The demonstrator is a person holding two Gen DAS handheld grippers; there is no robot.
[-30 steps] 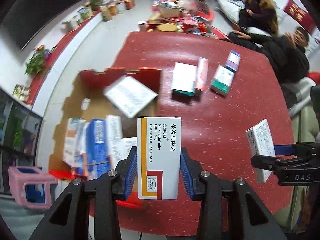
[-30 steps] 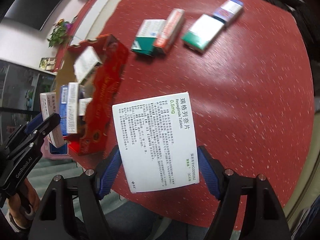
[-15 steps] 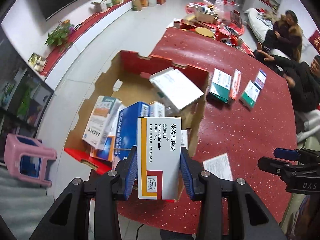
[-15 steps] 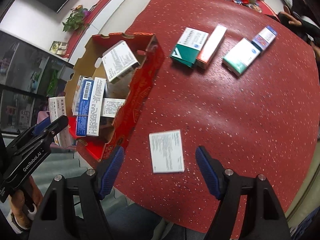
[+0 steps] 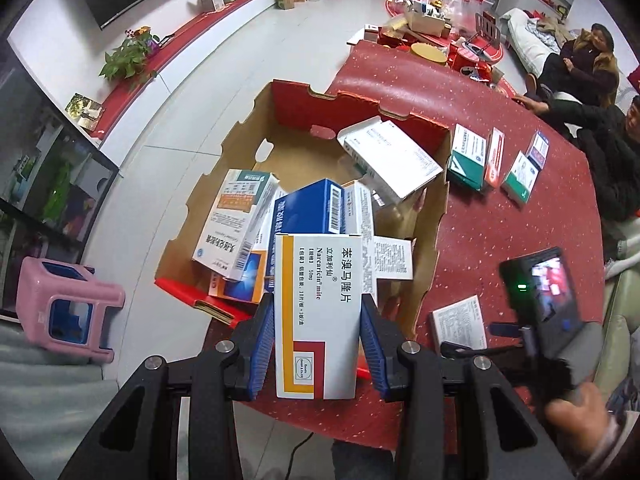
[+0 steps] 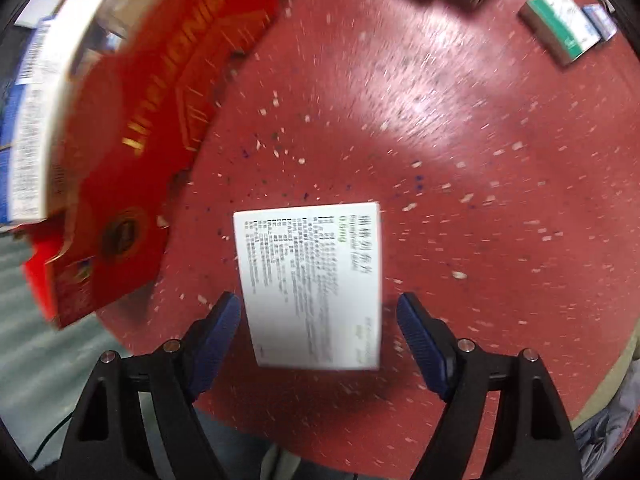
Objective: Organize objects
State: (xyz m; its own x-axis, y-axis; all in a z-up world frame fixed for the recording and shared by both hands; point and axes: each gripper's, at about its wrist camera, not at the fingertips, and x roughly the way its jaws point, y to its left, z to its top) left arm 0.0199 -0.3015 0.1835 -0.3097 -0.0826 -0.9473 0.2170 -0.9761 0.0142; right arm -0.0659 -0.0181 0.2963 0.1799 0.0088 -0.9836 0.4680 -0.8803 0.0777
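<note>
Cardboard, red outside and brown inside, is making up the open carton (image 5: pixel 280 152) that everything here sits around. From the left wrist view, the left gripper (image 5: pixel 318 344) is clamping a white, yellow and red medicine box (image 5: pixel 318 312) between its blue pads, just over the carton's near edge; its face is reading "Narcaricin mite" above Chinese characters. Other packets (image 5: pixel 236 224) are leaning loosely inside the carton, so a careless drop could be tipping them or catching the rim. From the right wrist view, the right gripper (image 6: pixel 320 336) is pointing down with its jaws opening wide around a white box (image 6: pixel 314 284) lying flat on the red table (image 6: pixel 460 160) just beside the carton, pads not touching. Blur is hiding its print beyond a green "0.5mg". Closing off-centre could be skidding that box away.
</note>
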